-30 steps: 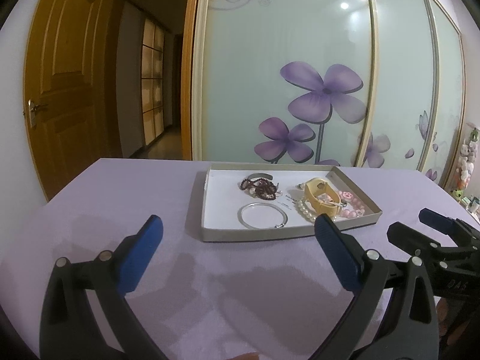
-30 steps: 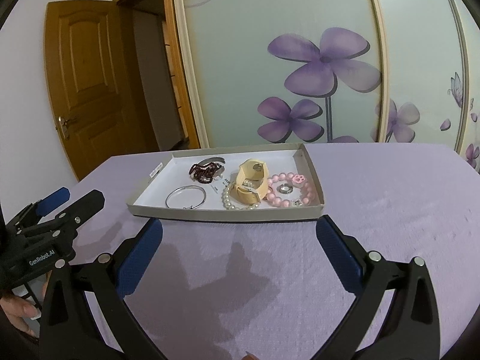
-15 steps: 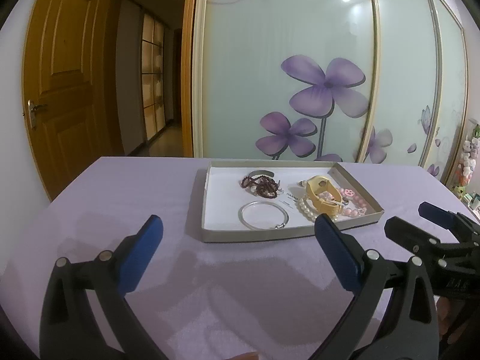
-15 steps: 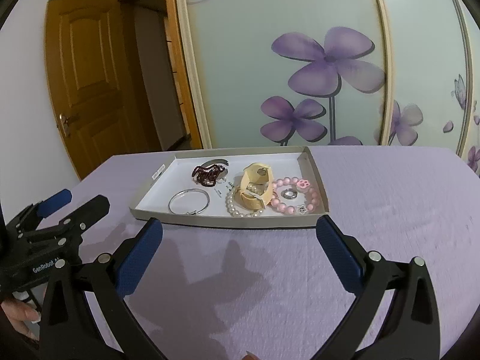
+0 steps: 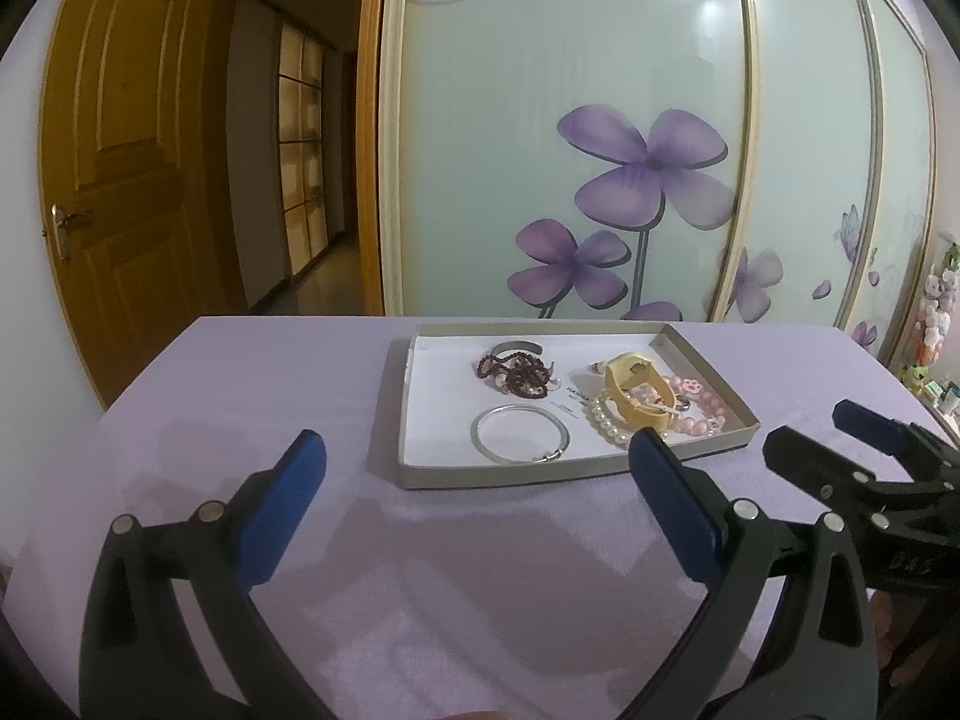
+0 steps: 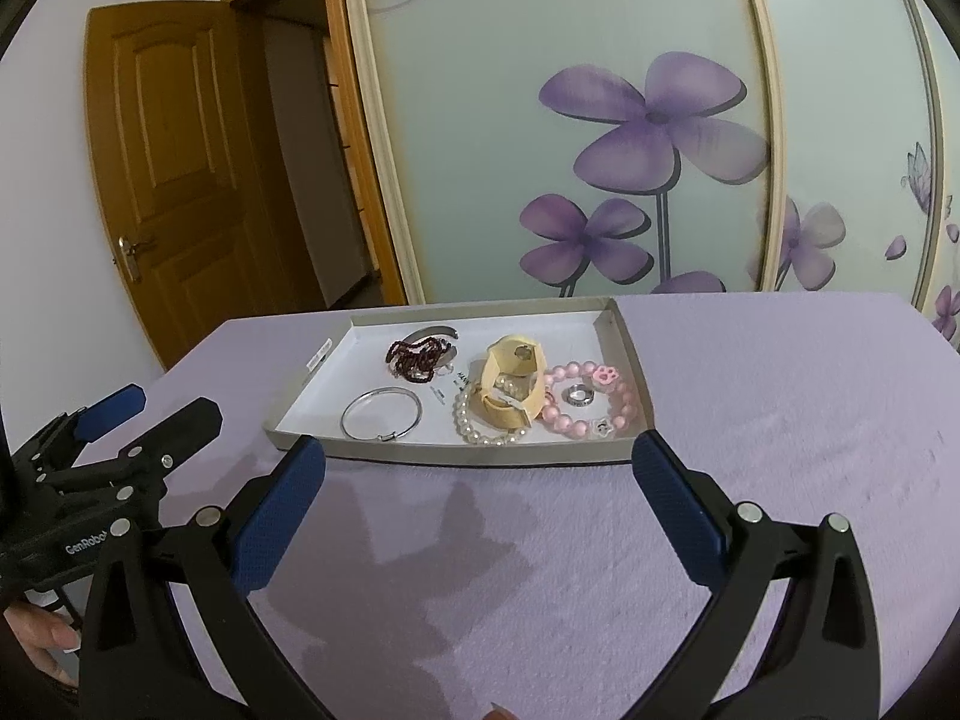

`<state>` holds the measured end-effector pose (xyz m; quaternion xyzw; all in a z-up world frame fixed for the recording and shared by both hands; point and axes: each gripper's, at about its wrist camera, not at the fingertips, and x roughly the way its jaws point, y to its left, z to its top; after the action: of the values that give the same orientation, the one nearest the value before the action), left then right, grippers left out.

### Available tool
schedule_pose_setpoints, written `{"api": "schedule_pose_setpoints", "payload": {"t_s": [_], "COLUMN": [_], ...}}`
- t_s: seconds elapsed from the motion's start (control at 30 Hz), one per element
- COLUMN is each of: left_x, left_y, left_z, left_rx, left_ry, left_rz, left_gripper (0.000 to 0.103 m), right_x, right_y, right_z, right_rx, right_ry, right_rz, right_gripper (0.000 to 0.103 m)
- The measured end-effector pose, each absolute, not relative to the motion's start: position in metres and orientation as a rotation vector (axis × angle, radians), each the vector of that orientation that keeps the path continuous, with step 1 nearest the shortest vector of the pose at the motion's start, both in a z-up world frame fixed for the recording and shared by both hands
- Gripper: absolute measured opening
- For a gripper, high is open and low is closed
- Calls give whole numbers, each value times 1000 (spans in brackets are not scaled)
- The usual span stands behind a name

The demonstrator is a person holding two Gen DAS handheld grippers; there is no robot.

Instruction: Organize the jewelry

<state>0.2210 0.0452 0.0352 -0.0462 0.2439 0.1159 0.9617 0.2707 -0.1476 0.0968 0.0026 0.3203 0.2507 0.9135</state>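
All the jewelry lies in the flat box (image 6: 624,354) in the middle of the picture: a silver bangle (image 6: 381,414), dark red beads (image 6: 417,358), a yellow band (image 6: 510,387), white pearls (image 6: 480,429) and pink beads (image 6: 621,405) with a small ring (image 6: 580,395) inside. My left tongs (image 5: 477,474) and right tongs (image 6: 478,471) are both wide open and hold nothing, low in the picture, near the box. I cannot tell if sorting is starting or done; on the left tongs I read "GenRobot".

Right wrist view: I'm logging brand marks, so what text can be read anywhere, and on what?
"GenRobo", cut off by a finger in front, on the left gripper.
White label on the tray wall: too small to read.
Paper tags by the bracelets: print too small to read.
Letters on the right gripper, left wrist view: too dim to read.
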Motion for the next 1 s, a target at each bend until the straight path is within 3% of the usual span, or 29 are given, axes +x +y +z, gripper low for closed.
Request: {"api": "schedule_pose_setpoints", "payload": {"t_s": [1.0], "left_x": [218], "left_y": [43], "left_z": [41], "left_rx": [-112], "left_ry": [490], "left_rz": [209], "left_gripper": [101], "right_x": [271], "right_y": [-149], "right_z": [97], "right_rx": [9], "right_ry": [658], "right_rz": [519], "right_gripper": [102]}}
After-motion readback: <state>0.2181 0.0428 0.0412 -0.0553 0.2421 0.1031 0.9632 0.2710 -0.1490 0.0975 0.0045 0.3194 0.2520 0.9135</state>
